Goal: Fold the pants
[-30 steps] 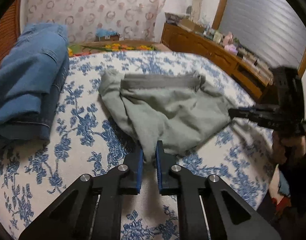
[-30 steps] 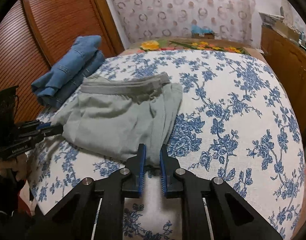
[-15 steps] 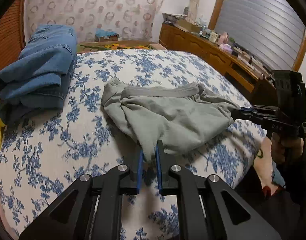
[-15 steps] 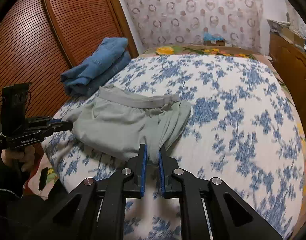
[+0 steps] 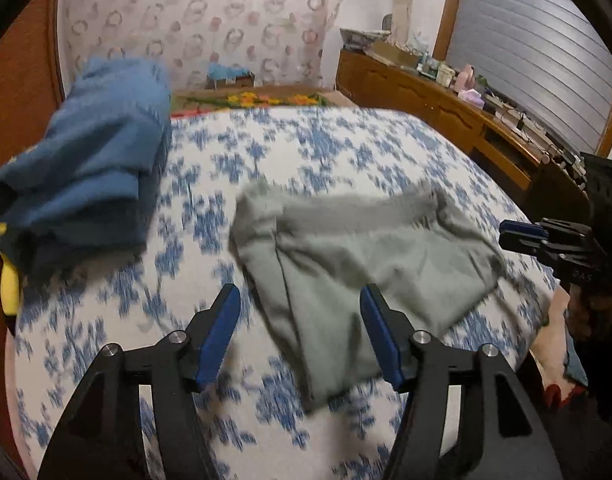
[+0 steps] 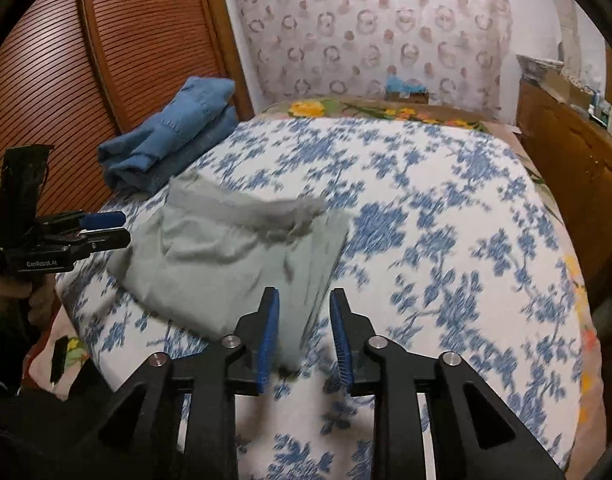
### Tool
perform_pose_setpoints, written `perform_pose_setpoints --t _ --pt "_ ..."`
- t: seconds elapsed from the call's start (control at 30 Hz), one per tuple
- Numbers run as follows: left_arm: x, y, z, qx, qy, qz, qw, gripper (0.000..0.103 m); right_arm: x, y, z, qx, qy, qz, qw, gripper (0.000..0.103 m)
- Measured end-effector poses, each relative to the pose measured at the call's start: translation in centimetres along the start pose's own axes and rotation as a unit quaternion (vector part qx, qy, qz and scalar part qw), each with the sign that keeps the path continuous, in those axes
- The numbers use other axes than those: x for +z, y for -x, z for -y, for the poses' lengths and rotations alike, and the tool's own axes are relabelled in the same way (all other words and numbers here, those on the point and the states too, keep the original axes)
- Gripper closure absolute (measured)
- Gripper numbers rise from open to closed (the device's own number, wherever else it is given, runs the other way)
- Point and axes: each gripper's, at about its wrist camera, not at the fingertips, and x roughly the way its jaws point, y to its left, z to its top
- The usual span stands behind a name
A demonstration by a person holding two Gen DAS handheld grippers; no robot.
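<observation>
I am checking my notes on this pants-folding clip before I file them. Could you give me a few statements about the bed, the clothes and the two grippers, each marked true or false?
1. The folded grey-green cotton pants lie on the blue-flowered white bedspread. True.
2. The left gripper is clamped on the pants. False: its jaws are opening, clear of the cloth.
3. A folded blue denim garment sits beyond the pants, near the slatted wooden door. True.
4. The right gripper lifts the pants off the bed. False: its jaws are opening and the pants lie between them.
5. The denim lies on top of the pants. False: it sits beside them.
</observation>
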Motion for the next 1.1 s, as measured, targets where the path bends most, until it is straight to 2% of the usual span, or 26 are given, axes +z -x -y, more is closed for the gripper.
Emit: perform_pose_setpoints --t 0.07,0.13,0.27,0.4,0.63,0.73,0.8,0.87,0.97,1.1 --pt "1.1 -0.6 0.0 -0.008 -0.004 0.002 1.0 0.043 0.6 -0.3 0.1 -0.008 0.002 0.003 1.0 0.072" --pt "1.9 -1.3 0.1 -0.009 -0.01 0.001 0.9999 0.05 1.4 -0.7 0.2 -0.01 0.006 0.007 1.0 0.072" --pt "3.1 -3.6 0.2 -0.013 -0.022 -0.015 0.9996 0.055 2.9 -2.8 0.1 0.0 0.008 0.004 1.0 0.072" --pt "3.2 -5.9 -0.1 -0.006 -0.025 -0.037 0.999 0.055 3.3 -5.0 0.2 -0.003 0.004 -0.01 1.0 0.072" --pt "3.4 -6.2 -0.5 -0.025 -0.016 -0.03 0.9991 0.056 3.9 -7.4 0.0 -0.025 0.02 -0.034 0.999 0.072" --pt "3.6 -6.2 -0.3 -0.022 -0.02 -0.029 0.9992 0.072 4.0 -7.5 -0.1 -0.026 0.022 -0.032 0.999 0.072" --pt "3.7 -5.9 -0.1 -0.016 -0.023 -0.022 0.9994 0.086 3.9 -7.6 -0.4 -0.033 0.029 -0.03 0.999 0.072" --pt "4.0 -5.1 0.1 -0.021 -0.021 -0.008 0.9995 0.091 3.8 -7.5 -0.4 -0.033 0.03 -0.03 0.999 0.072" --pt "4.6 -3.6 0.3 -0.025 -0.018 0.018 0.9994 0.091 3.8 -7.5 -0.1 -0.027 0.026 -0.03 0.999 0.07" --pt "5.0 -3.2 0.7 -0.018 -0.023 0.028 0.9992 0.091 3.7 -7.8 0.3 -0.039 0.016 -0.037 0.998 0.063"
